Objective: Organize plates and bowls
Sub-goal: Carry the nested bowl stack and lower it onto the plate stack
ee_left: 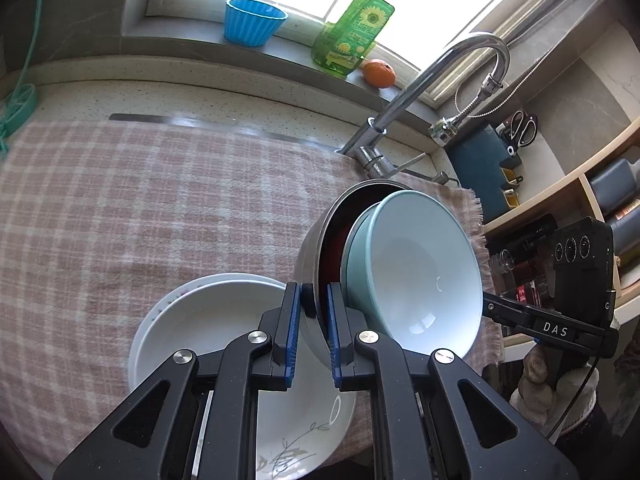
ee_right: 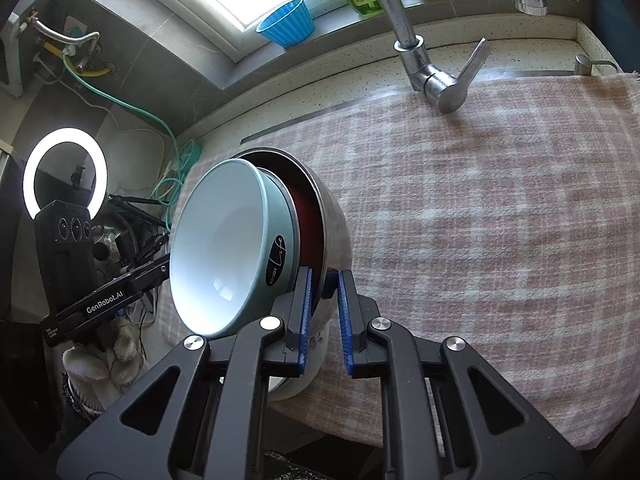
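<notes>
Behind the checked cloth, both tools grip one steel bowl's rim: left tool, right tool. Inside it, a blue bowl reads "ENJOY Life".

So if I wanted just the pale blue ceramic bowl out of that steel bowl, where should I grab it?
Probably by the pale blue ceramic bowl's exposed rim, coming from its open side. It sits nested and tilted in the stainless steel bowl, so only the rim stands proud; its wall is thin enough to pinch, one pad inside and one outside. Both tongs are already clamped on the steel bowl's rim.
</notes>
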`<state>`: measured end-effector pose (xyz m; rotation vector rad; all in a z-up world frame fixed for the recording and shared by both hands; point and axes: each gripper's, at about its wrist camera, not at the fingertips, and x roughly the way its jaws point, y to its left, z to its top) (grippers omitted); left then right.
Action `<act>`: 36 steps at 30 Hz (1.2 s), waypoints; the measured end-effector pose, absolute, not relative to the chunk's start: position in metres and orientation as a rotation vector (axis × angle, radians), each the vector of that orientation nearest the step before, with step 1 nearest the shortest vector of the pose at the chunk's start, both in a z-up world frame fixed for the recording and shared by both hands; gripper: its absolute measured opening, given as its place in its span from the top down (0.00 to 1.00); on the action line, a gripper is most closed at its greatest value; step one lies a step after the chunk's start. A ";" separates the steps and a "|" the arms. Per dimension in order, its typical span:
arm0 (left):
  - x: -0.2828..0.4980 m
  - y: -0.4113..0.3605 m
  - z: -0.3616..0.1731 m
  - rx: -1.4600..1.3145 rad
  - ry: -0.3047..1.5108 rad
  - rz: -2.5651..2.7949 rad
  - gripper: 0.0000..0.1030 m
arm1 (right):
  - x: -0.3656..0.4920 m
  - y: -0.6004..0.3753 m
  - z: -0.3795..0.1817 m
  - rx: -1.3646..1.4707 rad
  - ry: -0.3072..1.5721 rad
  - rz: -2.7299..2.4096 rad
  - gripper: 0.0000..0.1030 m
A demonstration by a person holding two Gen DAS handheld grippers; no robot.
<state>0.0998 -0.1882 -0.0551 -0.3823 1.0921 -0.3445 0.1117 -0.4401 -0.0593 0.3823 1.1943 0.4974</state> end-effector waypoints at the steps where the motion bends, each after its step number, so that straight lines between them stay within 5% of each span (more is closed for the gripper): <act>1: 0.096 -0.183 -0.055 -0.385 1.092 -0.341 0.91 | 0.108 -0.435 -0.059 0.381 1.197 0.504 0.87; 36: 0.047 -0.110 -0.081 -0.438 1.149 -0.276 0.91 | 0.077 -0.356 -0.091 0.326 1.297 0.551 0.86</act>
